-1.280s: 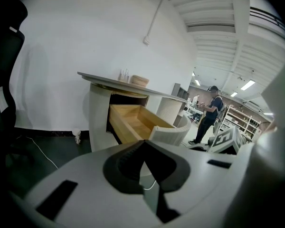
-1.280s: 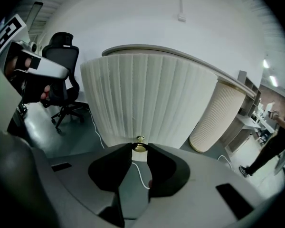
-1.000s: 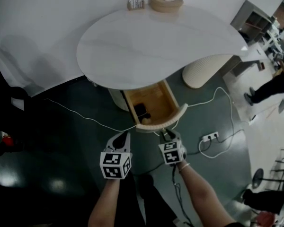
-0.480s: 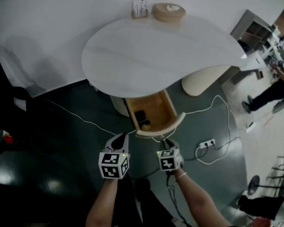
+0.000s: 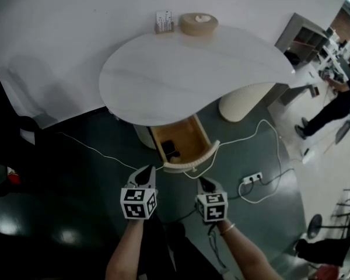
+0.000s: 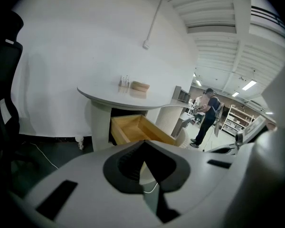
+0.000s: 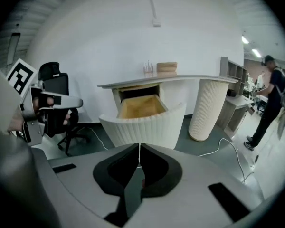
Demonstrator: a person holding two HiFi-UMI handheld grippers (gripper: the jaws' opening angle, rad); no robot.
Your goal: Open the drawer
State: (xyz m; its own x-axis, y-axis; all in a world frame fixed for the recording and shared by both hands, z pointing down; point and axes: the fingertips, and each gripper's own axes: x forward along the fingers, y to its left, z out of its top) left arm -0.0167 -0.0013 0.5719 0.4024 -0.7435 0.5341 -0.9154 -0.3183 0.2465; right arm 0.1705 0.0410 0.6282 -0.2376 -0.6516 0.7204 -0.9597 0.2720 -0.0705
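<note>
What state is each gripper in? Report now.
Left gripper: closed, empty.
Right gripper: jaws have just been closing; closed, nothing between them.

No legible text; only square code markers on cubes of left claw [image 5: 147, 170], right claw [image 5: 202, 181].

The drawer [image 5: 181, 140] projected from under the table [image 5: 186, 69]. A power strip [image 5: 252, 179] lay on the floor [image 5: 76, 179] right of the drawer.
</note>
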